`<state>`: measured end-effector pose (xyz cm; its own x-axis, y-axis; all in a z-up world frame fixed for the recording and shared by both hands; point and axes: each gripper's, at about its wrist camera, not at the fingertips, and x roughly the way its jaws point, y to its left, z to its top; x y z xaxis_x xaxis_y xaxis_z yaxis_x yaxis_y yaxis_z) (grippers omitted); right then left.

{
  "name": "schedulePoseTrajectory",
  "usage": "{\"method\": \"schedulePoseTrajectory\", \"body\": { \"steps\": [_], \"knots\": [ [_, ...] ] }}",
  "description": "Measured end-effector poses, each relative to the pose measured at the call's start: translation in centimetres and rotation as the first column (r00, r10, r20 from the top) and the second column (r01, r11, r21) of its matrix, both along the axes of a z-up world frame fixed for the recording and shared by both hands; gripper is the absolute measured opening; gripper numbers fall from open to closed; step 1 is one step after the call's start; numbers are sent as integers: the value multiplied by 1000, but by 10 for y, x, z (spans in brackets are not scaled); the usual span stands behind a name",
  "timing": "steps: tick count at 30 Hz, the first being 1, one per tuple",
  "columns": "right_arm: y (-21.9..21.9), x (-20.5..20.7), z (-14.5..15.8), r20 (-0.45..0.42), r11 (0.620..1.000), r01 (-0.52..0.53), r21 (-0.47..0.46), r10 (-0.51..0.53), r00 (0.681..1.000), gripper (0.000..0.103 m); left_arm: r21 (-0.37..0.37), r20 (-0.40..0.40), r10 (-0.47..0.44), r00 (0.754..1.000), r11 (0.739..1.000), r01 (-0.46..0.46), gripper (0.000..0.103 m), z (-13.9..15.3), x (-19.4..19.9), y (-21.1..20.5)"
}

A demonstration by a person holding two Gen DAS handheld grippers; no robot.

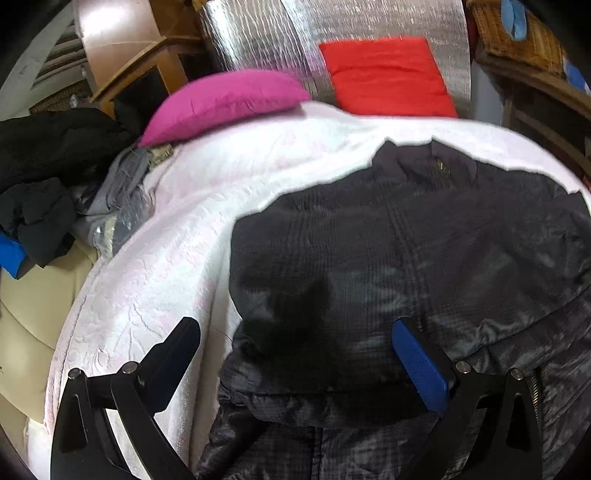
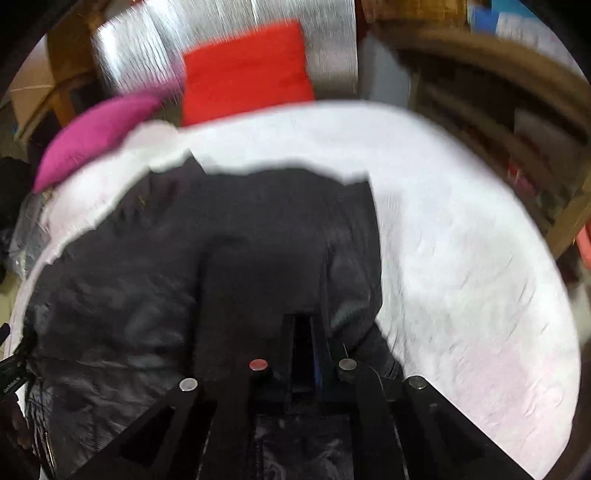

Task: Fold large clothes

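Left wrist view: one dark jacket (image 1: 406,258) lies spread on a bed covered by one white textured bedspread (image 1: 159,266). The jacket fills the centre and lower right of the frame, its collar toward the upper right. Two cushions sit at the top: a magenta cushion (image 1: 225,103) at upper centre-left, resting on the bedspread's far edge, and a red cushion (image 1: 388,74) to its right, leaning against a silver foil panel (image 1: 266,33). At the left edge, off the bed, lies a heap of dark clothes (image 1: 48,177) with grey fabric beside it. Wooden furniture (image 1: 136,70) stands at upper left, and a wicker basket (image 1: 524,40) at upper right. The left claw (image 1: 295,354) stands wide open, one finger over bare bedspread at lower left, the blue-padded one over the jacket's lower part. Bare bedspread runs along the jacket's left side and above it.

Right wrist view: the frame is blurred. The same jacket (image 2: 147,277) covers the centre and lower left, with the two cushions at upper left. A wide stretch of white bedspread (image 2: 461,258) lies open on the right, up to wooden shelving (image 2: 498,122) at the right edge. The right claw (image 2: 303,332) has its fingers drawn together at bottom centre, apparently pinching a fold of the jacket.
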<state>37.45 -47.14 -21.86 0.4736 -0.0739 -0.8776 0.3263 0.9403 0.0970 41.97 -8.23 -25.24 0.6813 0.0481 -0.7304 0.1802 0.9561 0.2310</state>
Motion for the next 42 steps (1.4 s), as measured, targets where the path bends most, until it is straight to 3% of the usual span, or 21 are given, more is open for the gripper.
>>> {"method": "schedulePoseTrajectory", "body": {
  "steps": [3,6,10,14,15,16,18,20,22,24,29,34,36,38,40,41,42],
  "knots": [
    [-3,-2,7,32,999,0,53,-2,999,10,-22,-23,7,1000,1000,-7,103,-3,3,3],
    [-8,-3,8,41,975,-35,218,27,999,13,-33,-25,2,1000,999,-3,103,-2,3,5],
    [-9,2,2,41,968,-57,245,49,998,15,-42,-42,-6,999,999,4,103,-5,5,4],
    [-33,-3,0,75,912,-38,409,8,997,21,-60,-58,-8,998,998,5,103,-7,7,5],
    [-38,-4,1,86,901,-31,433,-6,996,33,-67,-63,-10,998,998,6,103,-7,7,6],
    [-44,-7,1,99,887,-26,462,-22,995,59,-70,-66,-13,998,998,8,103,-7,8,6],
    [-53,-12,-1,143,839,-35,543,-52,988,78,-70,-73,-17,997,997,12,103,-8,9,7],
    [-56,-13,-2,170,812,-41,582,-72,983,78,-73,-76,-16,997,997,11,103,-9,9,7],
    [-54,-9,-5,150,811,-33,583,-68,986,74,-73,-77,-16,997,997,11,103,-10,9,7],
    [-56,-7,-7,116,828,6,560,-86,990,61,-73,-76,-18,997,997,12,103,-10,9,7],
    [-69,-13,-7,97,828,47,559,-122,988,60,-64,-68,-28,997,998,24,103,-9,6,7],
    [-45,2,-14,73,851,-18,525,-24,997,60,-55,-63,-22,998,998,19,103,-10,6,5],
    [-34,4,-11,101,830,-77,552,25,995,53,-50,-59,-25,998,999,22,103,-10,6,4],
    [-22,9,-16,96,821,-110,561,67,993,52,-51,-62,-24,998,998,21,103,-10,6,4],
    [-10,13,-30,45,830,-101,549,92,995,37,-52,-65,-21,998,998,18,103,-11,7,4],
    [-7,15,-33,32,841,-92,534,88,996,35,-52,-65,-21,998,998,17,103,-11,7,4],
    [-6,15,-29,48,850,-83,521,68,997,26,-52,-64,-20,998,999,17,103,-11,7,4]
  ]
}}
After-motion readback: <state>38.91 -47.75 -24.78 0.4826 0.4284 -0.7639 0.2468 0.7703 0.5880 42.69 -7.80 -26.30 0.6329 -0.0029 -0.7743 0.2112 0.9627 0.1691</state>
